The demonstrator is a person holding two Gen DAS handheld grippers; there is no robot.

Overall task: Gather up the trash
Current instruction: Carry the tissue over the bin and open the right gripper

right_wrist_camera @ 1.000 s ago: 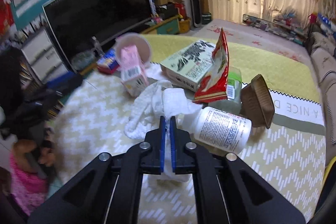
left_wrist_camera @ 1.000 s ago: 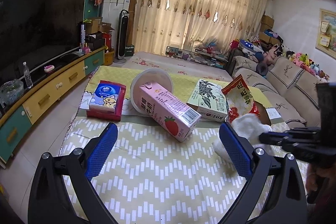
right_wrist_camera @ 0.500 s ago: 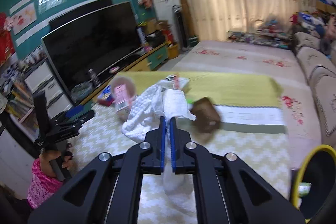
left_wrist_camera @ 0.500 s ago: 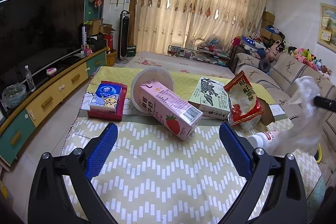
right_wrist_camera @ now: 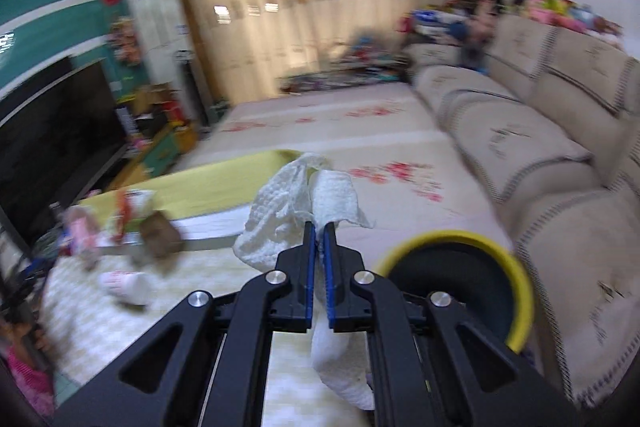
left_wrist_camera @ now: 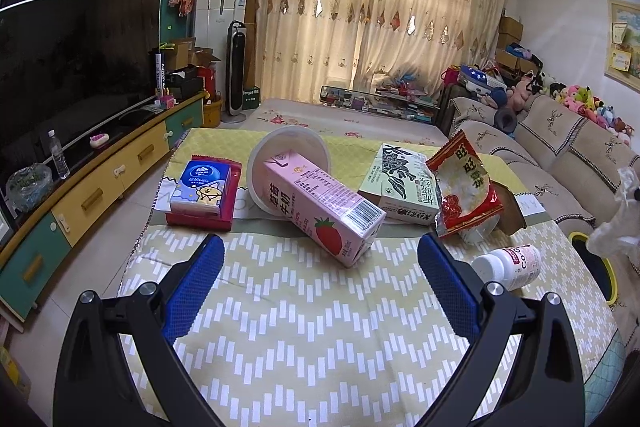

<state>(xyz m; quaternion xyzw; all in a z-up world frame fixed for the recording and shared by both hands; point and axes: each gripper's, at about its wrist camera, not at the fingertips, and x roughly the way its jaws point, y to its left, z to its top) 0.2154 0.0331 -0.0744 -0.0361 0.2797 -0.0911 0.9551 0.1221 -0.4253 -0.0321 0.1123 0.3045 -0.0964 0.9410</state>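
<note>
Paper towel (right_wrist_camera: 304, 187) pinched tight in your right gripper (right_wrist_camera: 319, 233), mid-carry. Next: get over yellow-rimmed bin (right_wrist_camera: 460, 267), let go. Left gripper (left_wrist_camera: 320, 259) spread wide, empty.

Left gripper (left_wrist_camera: 320, 267) held wide open, blue pads (left_wrist_camera: 192, 287) well apart, angled downward. Right gripper (right_wrist_camera: 319, 239) clamped shut, also angled downward.

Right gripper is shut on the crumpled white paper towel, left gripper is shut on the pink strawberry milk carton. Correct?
Not quite. The left gripper is open and holds nothing; the pink strawberry milk carton lies on the table beyond its fingers, as the left wrist view shows. The right gripper is indeed shut on the crumpled white paper towel.
</note>
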